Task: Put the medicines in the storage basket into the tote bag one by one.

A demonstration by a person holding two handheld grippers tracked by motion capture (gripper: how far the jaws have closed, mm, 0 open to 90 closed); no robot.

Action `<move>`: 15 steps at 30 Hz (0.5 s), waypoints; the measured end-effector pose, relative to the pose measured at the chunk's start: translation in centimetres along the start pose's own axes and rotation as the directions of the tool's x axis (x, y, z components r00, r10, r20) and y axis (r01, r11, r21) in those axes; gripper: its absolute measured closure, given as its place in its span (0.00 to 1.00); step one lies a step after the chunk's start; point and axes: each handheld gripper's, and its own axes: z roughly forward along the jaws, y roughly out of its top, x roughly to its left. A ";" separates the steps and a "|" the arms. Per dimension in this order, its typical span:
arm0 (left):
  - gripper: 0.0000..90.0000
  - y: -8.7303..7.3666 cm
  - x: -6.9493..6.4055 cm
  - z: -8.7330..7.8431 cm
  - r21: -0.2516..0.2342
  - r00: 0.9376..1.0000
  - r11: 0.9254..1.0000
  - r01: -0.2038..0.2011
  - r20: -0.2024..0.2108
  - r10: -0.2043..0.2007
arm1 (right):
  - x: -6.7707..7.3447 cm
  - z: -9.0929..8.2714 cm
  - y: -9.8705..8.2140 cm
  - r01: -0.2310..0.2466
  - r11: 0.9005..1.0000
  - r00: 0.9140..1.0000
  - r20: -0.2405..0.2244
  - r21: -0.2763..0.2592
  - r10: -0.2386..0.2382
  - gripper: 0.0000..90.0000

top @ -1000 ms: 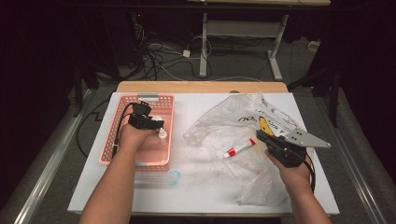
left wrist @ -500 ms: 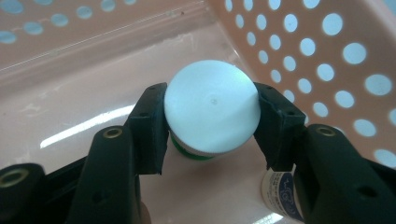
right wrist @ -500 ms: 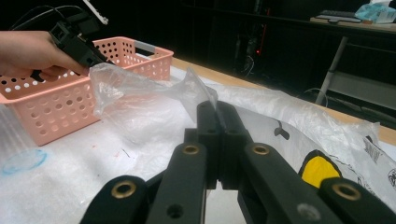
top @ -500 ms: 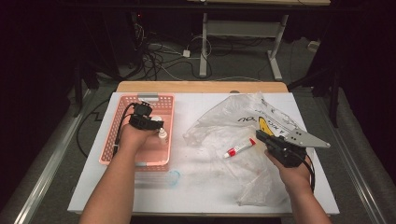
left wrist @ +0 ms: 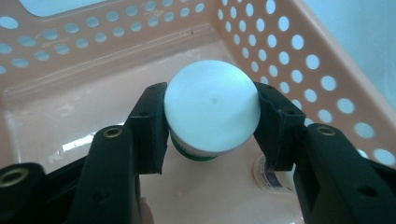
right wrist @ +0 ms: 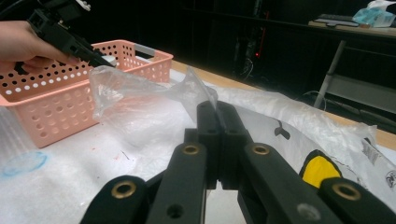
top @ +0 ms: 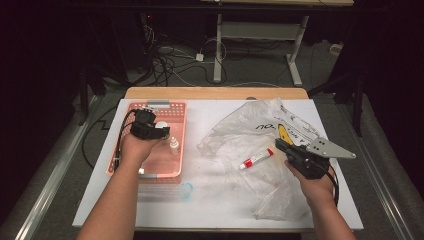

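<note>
Between the left gripper (left wrist: 210,121) pads sits a white-capped jar (left wrist: 211,109), green-banded beneath the cap, clamped partway closed above the pink basket (left wrist: 299,70) floor; a small bottle (left wrist: 268,175) lies below. Farther off, the high view shows the right gripper (top: 287,150), jaws together pinching the clear plastic bag (top: 250,125).

A small round jar (left wrist: 212,109) with a smooth white lid and a green band just under the lid's rim stands upright, lid up, inside the pink perforated basket (left wrist: 299,60). It sits clamped at the lid between two black pads (its lower body is hidden beneath the lid), near the basket's far corner, above the pale pink floor.
</note>
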 end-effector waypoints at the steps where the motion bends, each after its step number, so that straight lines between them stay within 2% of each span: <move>1: 0.54 -0.1 0.0 -0.2 -0.009 1.000 1.000 0.003 0.003 -0.003 | 0.0 0.0 0.0 -0.004 1.000 1.000 -0.002 0.002 0.004 1.00; 6: 0.54 -0.8 -0.1 -1.3 -0.035 0.999 0.999 0.020 0.031 -0.019 | 0.0 0.2 -0.1 -0.010 1.000 1.000 -0.010 0.007 0.010 1.00; 11: 0.54 -1.6 -0.3 -2.2 -0.049 0.999 0.999 0.018 0.027 -0.017 | -0.1 0.2 -0.2 -0.026 1.000 1.000 -0.002 0.009 0.026 1.00; 15: 0.54 -2.1 -0.7 -3.1 -0.072 1.000 0.997 0.010 0.027 -0.008 | 0.0 0.4 -0.3 -0.014 1.000 1.000 -0.005 0.018 0.014 1.00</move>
